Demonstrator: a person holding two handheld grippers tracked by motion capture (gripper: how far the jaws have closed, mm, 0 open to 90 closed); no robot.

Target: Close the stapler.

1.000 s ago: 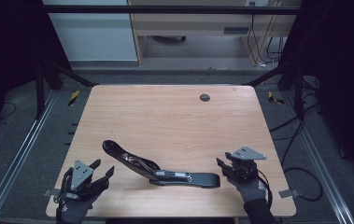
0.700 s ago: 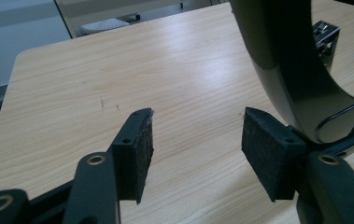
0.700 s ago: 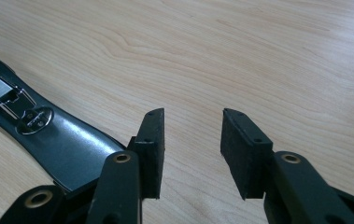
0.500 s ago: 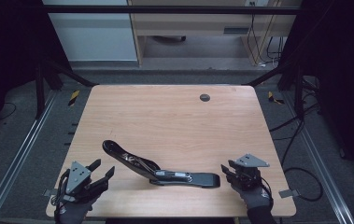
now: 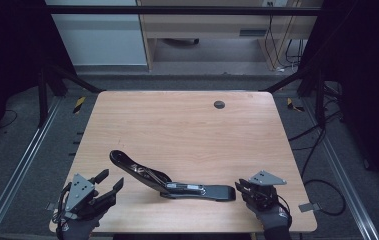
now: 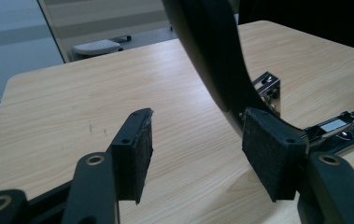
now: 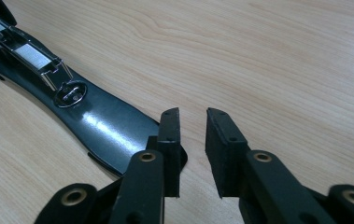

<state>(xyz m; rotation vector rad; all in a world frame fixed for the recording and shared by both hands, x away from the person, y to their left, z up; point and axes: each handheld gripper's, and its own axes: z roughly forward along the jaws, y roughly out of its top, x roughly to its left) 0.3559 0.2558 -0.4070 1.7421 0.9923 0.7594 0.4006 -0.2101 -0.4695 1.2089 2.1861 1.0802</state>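
Two hand-held grippers at work over one wooden table [image 5: 177,120], seen from above as a pale rounded slab on a dark frame.

Next in size: black stapler [image 5: 187,189], swung open and lying near the front edge, about midway between the two grippers. Rests with its flat base on the wood towards the right, metal staple channel facing up, and rises with its curved arm towards the left, the tip lifted off the surface.

Then the left gripper [image 5: 108,180], at the near left corner, pointing up and rightwards at the raised arm of the stapler. Stands released, jaws roughly halfway apart, with bare wood in the gap. In the left gripper view, shows one pad [image 6: 135,154] clear of everything and the other just in front of the curved arm; impossible to say whether that pad touches it. Grips nothing.

Then the right gripper [image 5: 241,187], at the near right, pointing left at the flat end of the base. Has just been closing its jaws, now drawn in to a narrow slot. In the right gripper view, holds only table grain in that slot; sits with one jaw over the rounded end of the glossy base, the other jaw beside it over bare wood. Not clenched on anything: pads apart, stapler lying outside the gap.

Smallest: a dark round hole [image 5: 219,104] far back on the tabletop, well apart from everything else.
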